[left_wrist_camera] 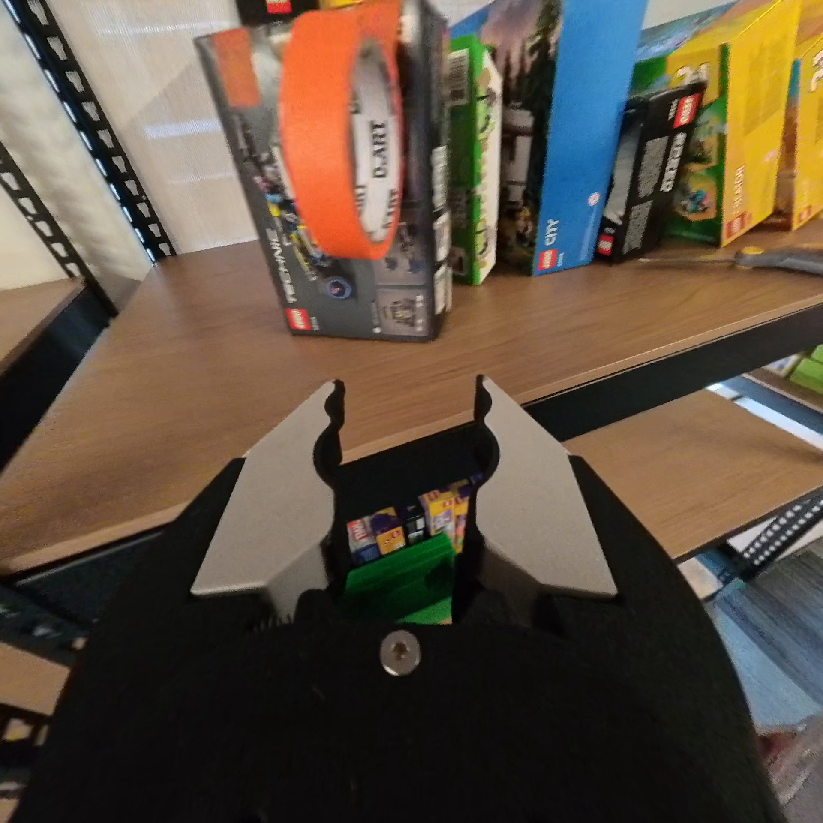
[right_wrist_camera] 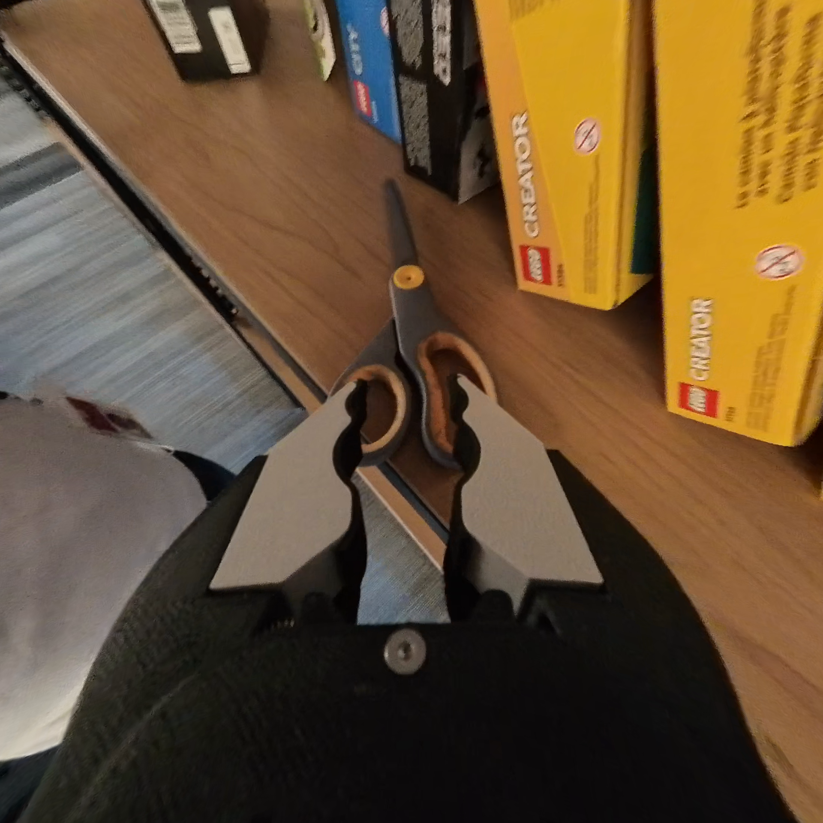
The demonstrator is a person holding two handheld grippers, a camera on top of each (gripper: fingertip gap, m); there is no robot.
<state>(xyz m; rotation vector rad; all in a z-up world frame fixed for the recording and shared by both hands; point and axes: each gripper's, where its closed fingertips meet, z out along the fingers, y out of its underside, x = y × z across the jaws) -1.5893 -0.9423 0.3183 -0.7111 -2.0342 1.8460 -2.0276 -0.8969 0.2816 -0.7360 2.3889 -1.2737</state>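
My left gripper [left_wrist_camera: 409, 383] is open and empty, above the front edge of a wooden shelf board [left_wrist_camera: 200, 401]. Beyond it an orange tape roll [left_wrist_camera: 320, 133] stands on edge in front of a dark toy box [left_wrist_camera: 401, 276], with its lower rim above the board; I cannot tell what holds it. My right gripper [right_wrist_camera: 405, 389] is open, with its fingertips [right_wrist_camera: 478, 401] over the two handle loops of grey and orange scissors [right_wrist_camera: 407, 311]. The scissors lie flat on the shelf board [right_wrist_camera: 267, 187], blades pointing away and one loop over the front edge. They also show in the left wrist view [left_wrist_camera: 775, 260].
A row of toy boxes stands along the back: green [left_wrist_camera: 474, 169], blue [left_wrist_camera: 579, 147], black [left_wrist_camera: 645, 178] and yellow [right_wrist_camera: 574, 147]. A black slotted upright [left_wrist_camera: 89, 124] is at the left. More boxes [left_wrist_camera: 401, 530] sit on a lower shelf. A person's light clothing [right_wrist_camera: 67, 490] is at the left. Tip to tip, the grippers are about 45 cm apart.
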